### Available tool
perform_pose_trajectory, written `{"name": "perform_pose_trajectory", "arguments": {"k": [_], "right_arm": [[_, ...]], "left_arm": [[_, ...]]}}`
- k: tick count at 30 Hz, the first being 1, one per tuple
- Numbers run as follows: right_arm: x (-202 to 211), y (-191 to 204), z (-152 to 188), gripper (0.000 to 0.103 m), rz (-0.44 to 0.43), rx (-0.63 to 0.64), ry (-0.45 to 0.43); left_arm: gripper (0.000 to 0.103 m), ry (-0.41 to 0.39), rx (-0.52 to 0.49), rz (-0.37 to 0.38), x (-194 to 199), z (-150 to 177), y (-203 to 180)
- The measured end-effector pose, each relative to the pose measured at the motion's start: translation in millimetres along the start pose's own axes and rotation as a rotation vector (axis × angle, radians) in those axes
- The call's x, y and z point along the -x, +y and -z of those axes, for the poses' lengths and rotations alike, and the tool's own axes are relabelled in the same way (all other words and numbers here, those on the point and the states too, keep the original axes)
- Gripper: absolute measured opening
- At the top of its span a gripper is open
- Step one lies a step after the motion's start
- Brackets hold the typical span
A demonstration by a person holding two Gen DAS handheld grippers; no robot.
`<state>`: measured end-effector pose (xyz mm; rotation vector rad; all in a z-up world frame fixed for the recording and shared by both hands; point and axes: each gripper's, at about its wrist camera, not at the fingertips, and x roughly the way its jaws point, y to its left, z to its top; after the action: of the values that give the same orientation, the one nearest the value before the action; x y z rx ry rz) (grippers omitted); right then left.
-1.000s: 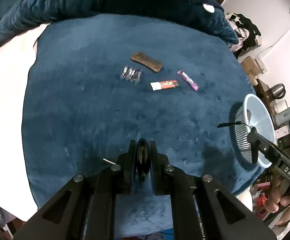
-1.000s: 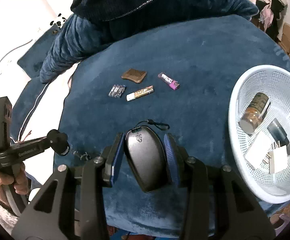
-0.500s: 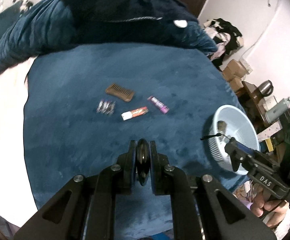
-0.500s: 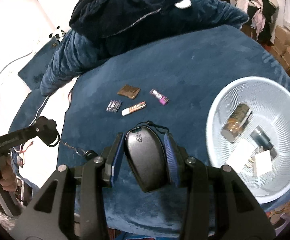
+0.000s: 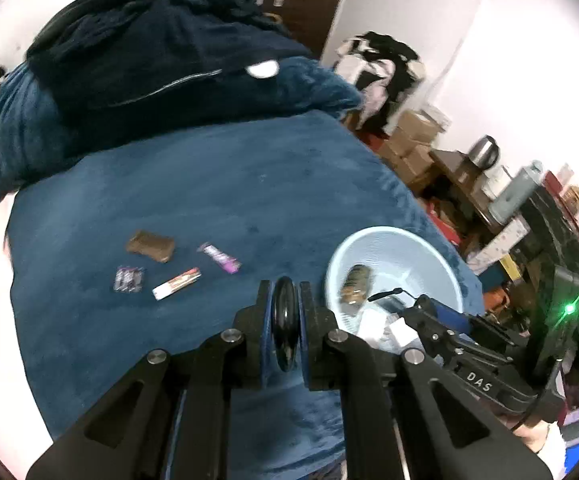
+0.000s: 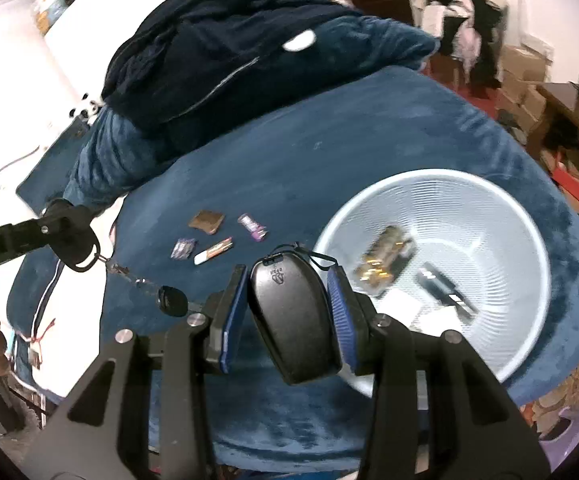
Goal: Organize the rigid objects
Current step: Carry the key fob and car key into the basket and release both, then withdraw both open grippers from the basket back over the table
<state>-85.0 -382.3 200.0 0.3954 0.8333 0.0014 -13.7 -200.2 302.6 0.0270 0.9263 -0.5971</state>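
Note:
My right gripper is shut on a black oval case with a cord, held above the blue blanket beside the pale blue basket. My left gripper is shut on a black ring; in the right wrist view a chain with a car key hangs from it. On the blanket lie a brown comb, a battery pack, a white-and-orange tube and a purple tube. The basket holds a can, white cards and a dark item.
A dark jacket and quilt are heaped at the far side of the blanket. Cardboard boxes, a kettle and cluttered shelves stand to the right, beyond the bed edge. The blanket's front edge is just below both grippers.
Both grippers have risen and swung right toward the basket, each keeping its load. The key chain is lifted off the blanket and dangles. The basket looks larger and nearer in both views.

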Motion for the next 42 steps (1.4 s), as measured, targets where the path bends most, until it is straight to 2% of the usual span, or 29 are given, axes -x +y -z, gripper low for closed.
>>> {"name": "perform_pose_trajectory", "arguments": {"k": [11, 17, 25, 34, 35, 36, 37, 38, 39, 40, 42], "right_arm": [[38.1, -68.1, -8.5, 0.041, 0.089, -0.112, -0.063], [44.9, -95.3, -7.2, 0.041, 0.121, -0.152, -0.072], [35.4, -119.6, -5.9, 0.041, 0.127, -0.189, -0.052], [10.9, -132.6, -7.8, 0.043, 0.159, -0.235, -0.016], [10.1, -134.9, -7.7, 0.043, 0.162, -0.244, -0.012], [9.3, -136.3, -7.5, 0.045, 0.167, -0.249, -0.005], [8.4, -137.2, -7.2, 0.049, 0.173, -0.251, 0.003], [7.8, -138.2, -6.8, 0.055, 0.179, -0.254, 0.010], [8.4, -138.8, -6.1, 0.061, 0.182, -0.254, 0.011], [9.4, -138.7, -5.4, 0.064, 0.187, -0.250, 0.009], [10.5, -137.8, -4.1, 0.083, 0.199, -0.247, 0.008]], "left_arm": [[0.010, 0.032, -0.135, 0.107, -31.1, -21.1, -100.7], [0.010, 0.105, -0.160, 0.158, -69.4, -18.4, -138.8], [0.010, 0.223, -0.171, 0.179, -128.0, 3.5, -163.2], [0.011, 0.296, -0.150, 0.124, -166.3, 17.7, -148.6], [0.022, 0.303, -0.146, 0.110, -169.5, 18.2, -146.0], [0.050, 0.312, -0.139, 0.099, -172.5, 18.5, -143.2], [0.064, 0.317, -0.128, 0.093, -174.4, 19.2, -140.4], [0.085, 0.315, -0.110, 0.095, -174.5, 19.6, -136.6], [0.097, 0.309, -0.092, 0.095, -173.5, 20.7, -133.0], [0.100, 0.311, -0.083, 0.090, -173.3, 21.9, -130.1], [0.103, 0.312, -0.082, 0.063, -173.0, 24.3, -124.8]]}}
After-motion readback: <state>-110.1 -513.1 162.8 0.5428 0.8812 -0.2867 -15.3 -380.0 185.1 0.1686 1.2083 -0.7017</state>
